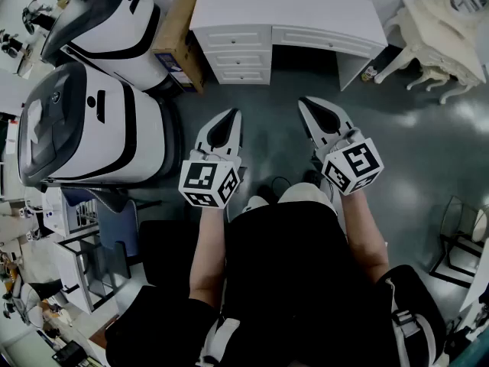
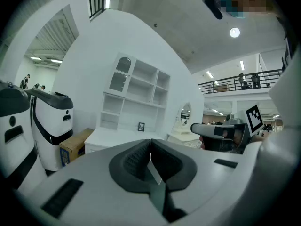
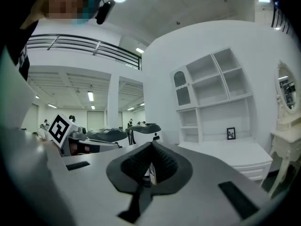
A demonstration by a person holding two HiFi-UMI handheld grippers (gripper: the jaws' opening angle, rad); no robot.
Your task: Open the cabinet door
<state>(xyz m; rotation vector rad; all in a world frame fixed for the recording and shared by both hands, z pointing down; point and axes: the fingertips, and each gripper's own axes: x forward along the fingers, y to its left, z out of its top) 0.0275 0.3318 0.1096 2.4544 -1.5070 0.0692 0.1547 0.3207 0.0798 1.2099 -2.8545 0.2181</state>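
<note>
A white desk with drawers (image 1: 267, 21) stands against the far wall, some way ahead of me. In the left gripper view it carries a white shelf unit (image 2: 141, 98) with a small arched cabinet door (image 2: 121, 74) at its upper left, which looks shut. The same door (image 3: 179, 86) shows in the right gripper view. I hold both grippers side by side in front of my body, well short of the desk. My left gripper (image 1: 233, 117) is shut with nothing in it, its jaws (image 2: 150, 142) meeting tip to tip. My right gripper (image 1: 306, 104) is shut and empty too (image 3: 151, 147).
Two large white-and-black machines (image 1: 99, 121) (image 1: 107, 14) stand at the left, with a cardboard box (image 1: 179, 37) between them and the desk. A cream vanity table (image 1: 435, 21) stands at the far right. A chair frame (image 1: 458, 243) is at the right edge. Grey floor lies ahead.
</note>
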